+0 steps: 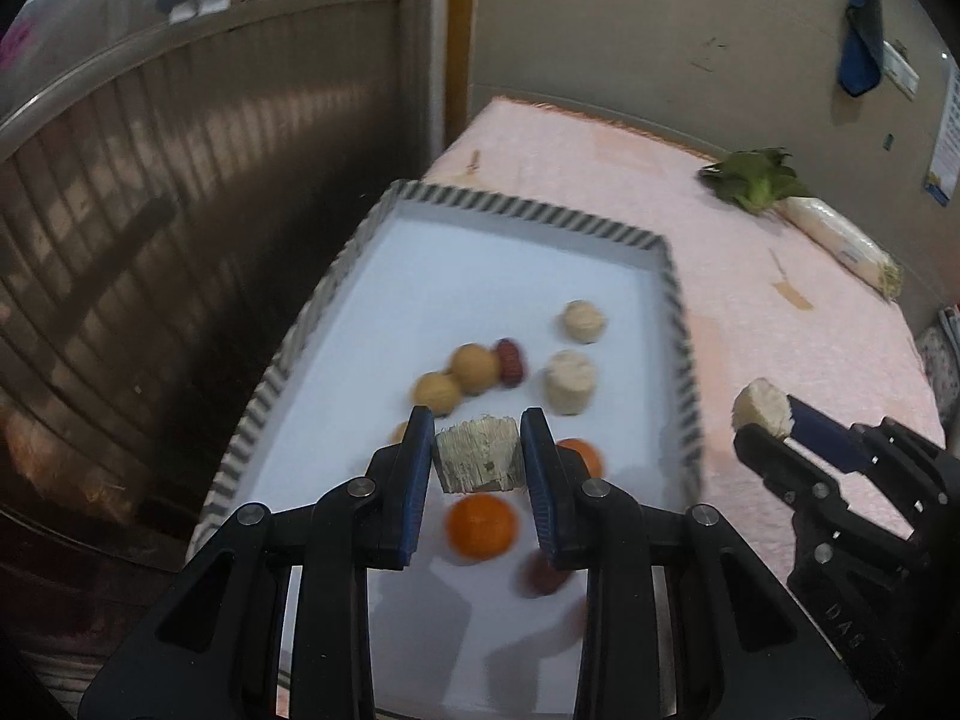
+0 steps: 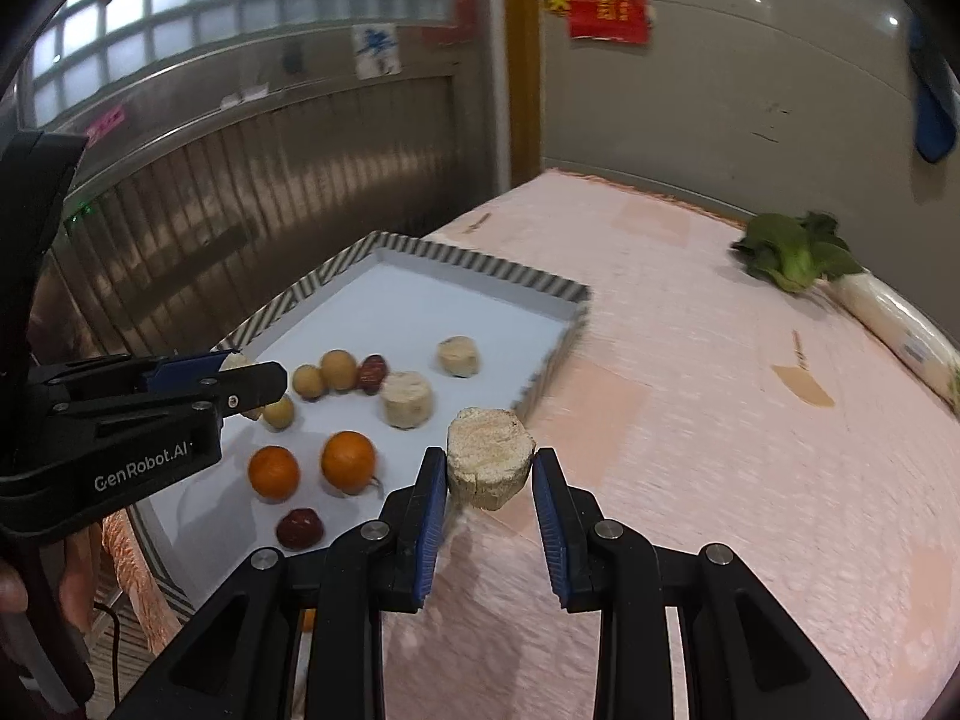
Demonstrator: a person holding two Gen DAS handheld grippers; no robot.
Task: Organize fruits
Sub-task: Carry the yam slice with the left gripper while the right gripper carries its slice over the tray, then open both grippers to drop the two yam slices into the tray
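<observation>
A white tray with a striped rim (image 1: 678,324) (image 2: 480,267) holds two oranges (image 1: 481,525) (image 2: 348,461), small tan round fruits (image 1: 474,367) (image 2: 338,369), dark red dates (image 2: 299,529) and two pale cut cylinder pieces (image 1: 569,383) (image 2: 408,399). My left gripper (image 1: 477,450) is shut on a pale cut piece (image 1: 477,459) above the tray. My right gripper (image 2: 489,480) is shut on another pale cut piece (image 2: 489,456), held over the pink cloth beside the tray's right rim; it also shows in the left wrist view (image 1: 762,411).
The table has a pink cloth (image 2: 720,420). A leafy green (image 2: 798,255) and a wrapped white radish (image 2: 894,324) lie at the far right by the wall. A metal shutter (image 1: 180,210) stands left of the table.
</observation>
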